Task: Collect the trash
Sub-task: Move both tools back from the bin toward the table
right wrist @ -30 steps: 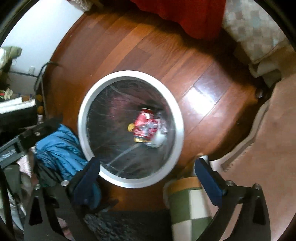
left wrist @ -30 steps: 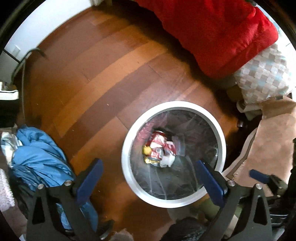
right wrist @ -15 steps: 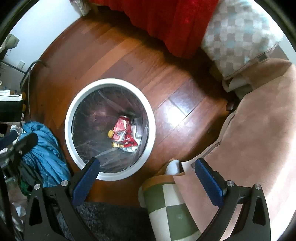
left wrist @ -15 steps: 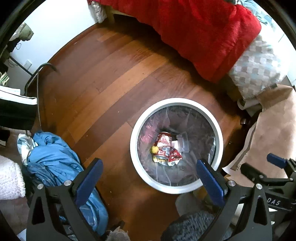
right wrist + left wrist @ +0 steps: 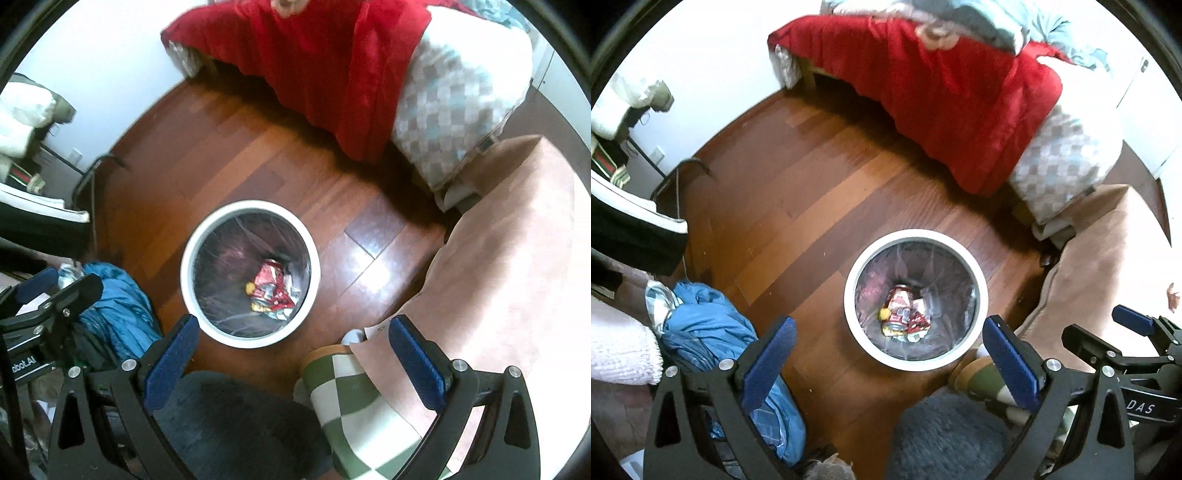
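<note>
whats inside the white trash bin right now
The white trash bin holds a clear liner, a crushed red can, red wrappers and a small yellow scrap. Anything beneath that pile is hidden.

Bright overexposed daylight upper right, glare on floor, fisheye-curved, softly blurred edges.

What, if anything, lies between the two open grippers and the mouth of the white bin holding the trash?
Nothing visible does. The left gripper and right gripper are both open and empty above the floor, and the white bin has no lid, so the crushed red can and wrappers inside are plainly seen.
</note>
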`<state>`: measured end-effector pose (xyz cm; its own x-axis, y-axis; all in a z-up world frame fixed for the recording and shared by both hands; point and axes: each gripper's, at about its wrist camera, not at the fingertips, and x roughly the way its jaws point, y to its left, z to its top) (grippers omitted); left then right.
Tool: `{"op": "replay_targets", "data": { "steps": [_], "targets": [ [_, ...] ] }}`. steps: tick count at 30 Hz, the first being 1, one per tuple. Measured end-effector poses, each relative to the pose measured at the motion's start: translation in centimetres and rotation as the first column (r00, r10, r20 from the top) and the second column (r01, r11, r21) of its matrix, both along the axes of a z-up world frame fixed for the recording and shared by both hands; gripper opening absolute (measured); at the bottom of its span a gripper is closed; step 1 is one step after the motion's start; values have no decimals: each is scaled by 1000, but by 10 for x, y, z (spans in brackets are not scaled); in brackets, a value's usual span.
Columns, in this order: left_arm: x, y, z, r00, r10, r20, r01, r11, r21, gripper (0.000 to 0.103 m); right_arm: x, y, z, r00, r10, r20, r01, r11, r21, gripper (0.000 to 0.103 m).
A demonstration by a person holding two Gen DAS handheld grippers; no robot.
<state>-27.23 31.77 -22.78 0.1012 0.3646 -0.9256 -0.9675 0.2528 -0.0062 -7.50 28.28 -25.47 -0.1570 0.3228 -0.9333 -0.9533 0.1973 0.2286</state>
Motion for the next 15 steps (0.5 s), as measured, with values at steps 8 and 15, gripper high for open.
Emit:
{"op": "replay_targets", "data": {
  "steps": [8,15],
  "targets": [
    [26,-36,72,1000,-21,-6,22,995,100,103,34,-55,79,987,-59,-147,83,984,160,103],
    [96,-71,112,992,-118,31,110,974,199,103,121,-137,125,954,-205,-218,254,940,226,103]
  ]
}}
